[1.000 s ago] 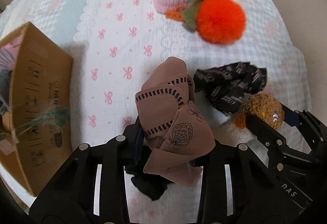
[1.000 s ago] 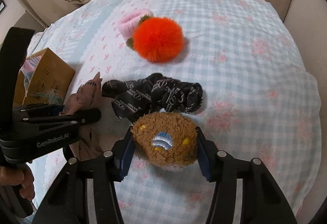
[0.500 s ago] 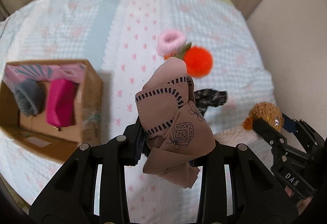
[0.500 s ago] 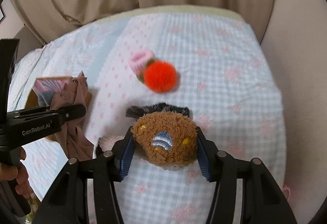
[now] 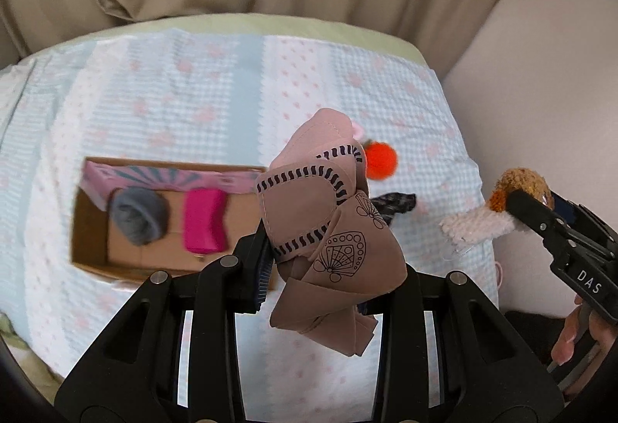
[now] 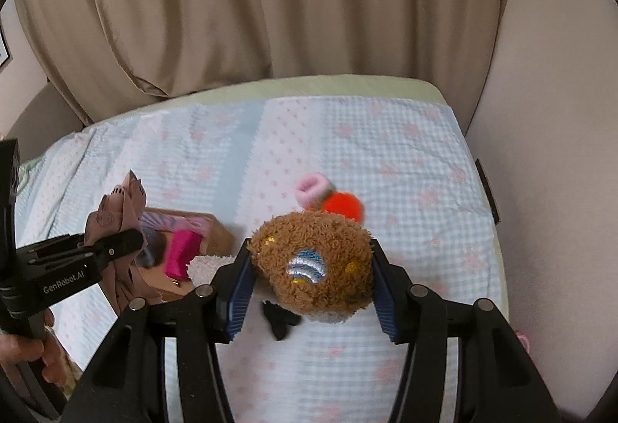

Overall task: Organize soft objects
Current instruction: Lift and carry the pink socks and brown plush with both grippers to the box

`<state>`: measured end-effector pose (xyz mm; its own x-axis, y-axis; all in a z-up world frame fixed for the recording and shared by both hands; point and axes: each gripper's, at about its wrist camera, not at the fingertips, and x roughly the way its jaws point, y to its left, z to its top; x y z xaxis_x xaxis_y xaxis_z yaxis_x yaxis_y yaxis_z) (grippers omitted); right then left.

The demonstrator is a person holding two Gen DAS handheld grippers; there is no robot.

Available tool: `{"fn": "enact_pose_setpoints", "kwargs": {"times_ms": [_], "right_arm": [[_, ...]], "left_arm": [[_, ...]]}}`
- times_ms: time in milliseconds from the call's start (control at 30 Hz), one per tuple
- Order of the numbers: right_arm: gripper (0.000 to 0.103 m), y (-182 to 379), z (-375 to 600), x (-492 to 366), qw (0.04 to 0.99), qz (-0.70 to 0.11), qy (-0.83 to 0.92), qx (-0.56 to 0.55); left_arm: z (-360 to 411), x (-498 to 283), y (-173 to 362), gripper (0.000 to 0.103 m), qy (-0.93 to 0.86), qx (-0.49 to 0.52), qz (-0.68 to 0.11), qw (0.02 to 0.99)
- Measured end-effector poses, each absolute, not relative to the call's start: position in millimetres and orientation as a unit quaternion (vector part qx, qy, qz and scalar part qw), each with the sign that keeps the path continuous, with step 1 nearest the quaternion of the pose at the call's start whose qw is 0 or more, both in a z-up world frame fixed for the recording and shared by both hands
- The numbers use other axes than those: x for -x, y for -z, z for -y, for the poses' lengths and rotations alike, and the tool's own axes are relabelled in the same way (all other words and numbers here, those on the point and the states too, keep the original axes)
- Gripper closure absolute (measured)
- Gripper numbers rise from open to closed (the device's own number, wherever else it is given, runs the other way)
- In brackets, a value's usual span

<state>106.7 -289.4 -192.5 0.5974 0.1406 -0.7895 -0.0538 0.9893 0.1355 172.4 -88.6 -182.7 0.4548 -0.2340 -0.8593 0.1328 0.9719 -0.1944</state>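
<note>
In the left wrist view, "DAS" is read on the right gripper at right. The left gripper is clamped on a pink cloth at centre. One box at left holds two items.

In the right wrist view, "GenRobot.AI" is read at lower left. The right gripper's jaws are clamped on one brown plush toy at centre.

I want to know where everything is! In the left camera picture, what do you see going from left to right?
Grey woolly ball → bright pink pouch → brown cloth in the left tool → orange pompom → brown fuzzy toy in the right tool.
</note>
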Motion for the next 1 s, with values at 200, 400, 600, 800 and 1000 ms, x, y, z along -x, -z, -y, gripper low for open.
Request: {"fn": "enact_pose_setpoints", "kwargs": {"times_ms": [200, 400, 600, 800, 1000], "right_arm": [[0.053, 183.3, 217.3, -105.2, 0.890, -0.448, -0.067, -0.052], [0.053, 194.2, 142.7, -113.2, 0.880, -0.467, -0.075, -0.050], [0.053, 217.4, 83.3, -131.9, 0.864, -0.497, -0.066, -0.049], [0.053, 258.6, 45.5, -149.8, 0.837, -0.542, -0.058, -0.042], [0.053, 301.0, 33.3, -170.5, 0.806, -0.588, -0.045, -0.058]], "left_arm": [[9.2, -179.0, 170.0, 0.073, 0.091, 0.048, -0.503, 0.858], [-69.7, -191.3, 180.8, 0.073, 0.082, 0.053, -0.510, 0.855], [-121.8, -215.5, 210.7, 0.073, 0.092, 0.038, -0.532, 0.841], [-143.4, -235.0, 255.2, 0.073, 0.103, 0.002, -0.561, 0.822], [-150.1, -246.6, 300.3, 0.073, 0.109, -0.015, -0.595, 0.796]]}}
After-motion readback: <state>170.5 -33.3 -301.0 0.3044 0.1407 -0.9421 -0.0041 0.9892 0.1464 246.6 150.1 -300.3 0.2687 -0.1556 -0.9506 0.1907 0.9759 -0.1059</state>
